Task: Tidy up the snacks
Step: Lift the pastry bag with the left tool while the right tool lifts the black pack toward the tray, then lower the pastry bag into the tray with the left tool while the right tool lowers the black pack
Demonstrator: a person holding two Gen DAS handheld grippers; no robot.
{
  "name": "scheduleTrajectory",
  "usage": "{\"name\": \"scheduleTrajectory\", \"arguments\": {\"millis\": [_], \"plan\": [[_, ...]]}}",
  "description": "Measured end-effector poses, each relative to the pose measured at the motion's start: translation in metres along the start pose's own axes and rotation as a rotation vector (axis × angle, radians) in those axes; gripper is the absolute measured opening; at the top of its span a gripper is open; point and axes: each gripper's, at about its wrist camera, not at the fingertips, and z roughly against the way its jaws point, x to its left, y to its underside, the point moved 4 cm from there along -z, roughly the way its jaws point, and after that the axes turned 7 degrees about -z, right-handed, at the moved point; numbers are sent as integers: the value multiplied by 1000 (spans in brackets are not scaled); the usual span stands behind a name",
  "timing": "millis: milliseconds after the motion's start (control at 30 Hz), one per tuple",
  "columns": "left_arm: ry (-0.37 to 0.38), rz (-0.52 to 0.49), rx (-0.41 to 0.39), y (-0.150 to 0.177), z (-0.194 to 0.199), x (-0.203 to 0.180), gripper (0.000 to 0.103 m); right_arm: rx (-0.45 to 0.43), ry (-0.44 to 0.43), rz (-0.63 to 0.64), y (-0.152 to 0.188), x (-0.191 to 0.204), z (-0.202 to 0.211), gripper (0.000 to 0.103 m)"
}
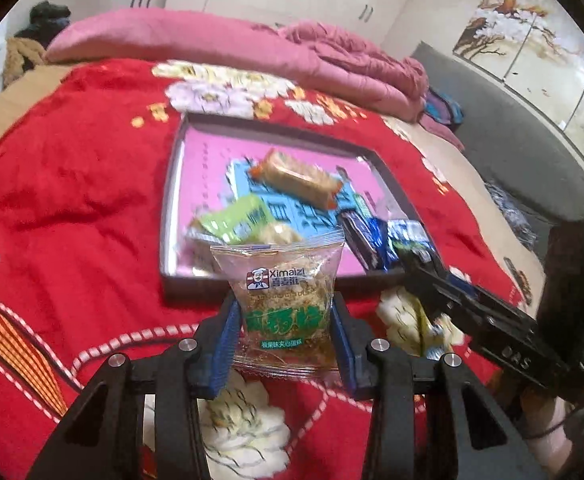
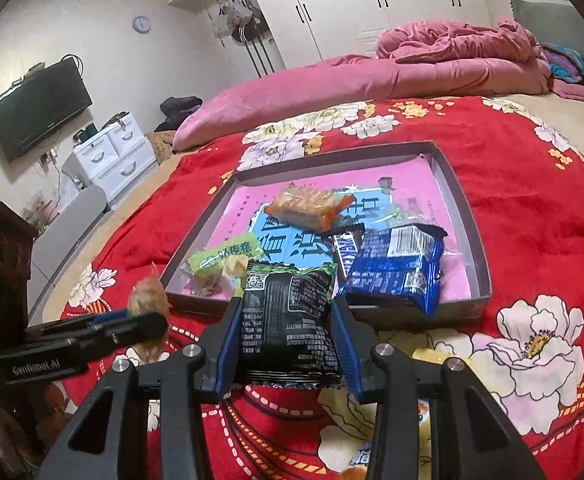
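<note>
Both grippers are holding snacks near the tray (image 2: pixel 466 216) on the bed (image 2: pixel 532 184).
Left gripper (image 1: pixel 285 322) fingers are clamping a clear cake packet (image 1: pixel 281 300); right gripper (image 2: pixel 287 334) fingers are clamping a black packet (image 2: pixel 287 320).

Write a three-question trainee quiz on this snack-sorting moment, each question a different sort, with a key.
1. True or false: the left gripper is shut on the clear Ximaizi cake packet.
2. Multiple choice: the black snack packet is held by A) the right gripper, B) nothing, it lies in the tray, C) the left gripper.
3. Fill in: the orange cracker packet lies inside the shallow ____ on the red blanket.

Key: 1 true; 2 A; 3 tray.
</note>
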Motion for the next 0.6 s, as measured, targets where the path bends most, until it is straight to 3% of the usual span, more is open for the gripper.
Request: {"name": "scheduleTrajectory", "arguments": {"millis": [333, 600], "plan": [[-39, 36, -22, -16, -18, 7, 44, -19, -3, -14, -9, -3, -7, 43], [-72, 8, -12, -25, -37, 6, 44, -40, 14, -18, -20, -7, -16, 43]]}}
